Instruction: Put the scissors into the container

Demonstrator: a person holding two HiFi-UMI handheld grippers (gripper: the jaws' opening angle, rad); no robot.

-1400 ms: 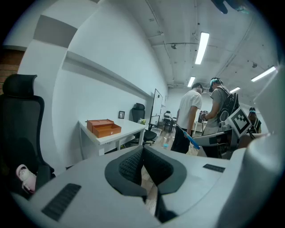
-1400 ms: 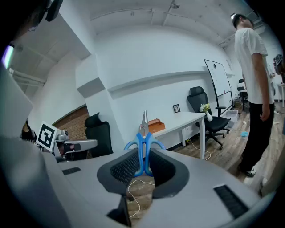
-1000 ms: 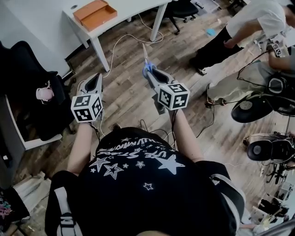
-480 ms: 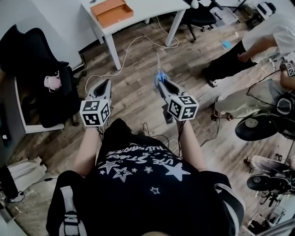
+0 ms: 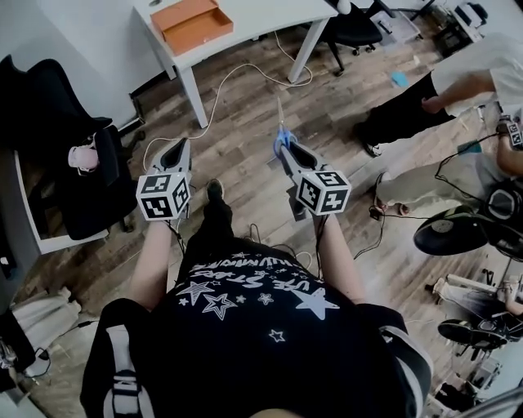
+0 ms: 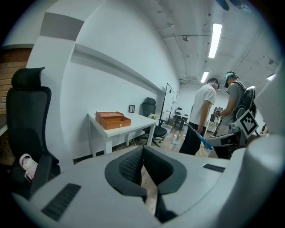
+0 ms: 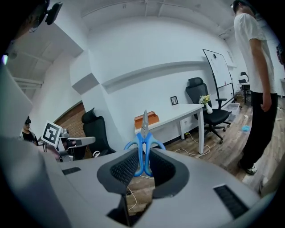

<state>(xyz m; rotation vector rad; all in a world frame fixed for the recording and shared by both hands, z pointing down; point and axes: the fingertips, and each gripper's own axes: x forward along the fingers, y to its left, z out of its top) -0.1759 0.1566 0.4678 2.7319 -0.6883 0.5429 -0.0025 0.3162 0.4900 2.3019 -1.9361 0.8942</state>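
Wood floor (image 5: 245, 163); right gripper (image 5: 288, 148) fingers clamped on scissors (image 7: 144, 130); left gripper (image 5: 179, 148) fingers together.

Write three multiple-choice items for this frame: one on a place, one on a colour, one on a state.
1. Where is the orange box?
A. on the white table
B. on the floor
C. on the black chair

2. What colour are the scissors' handles?
A. red
B. blue
C. green

3. What state is the right gripper in?
A. open, empty
B. shut on the scissors
C. shut, empty

Answers: 1 A, the head view shows the box on the tabletop. 2 B, the right gripper view shows blue loops. 3 B, the jaws clamp the handles there.
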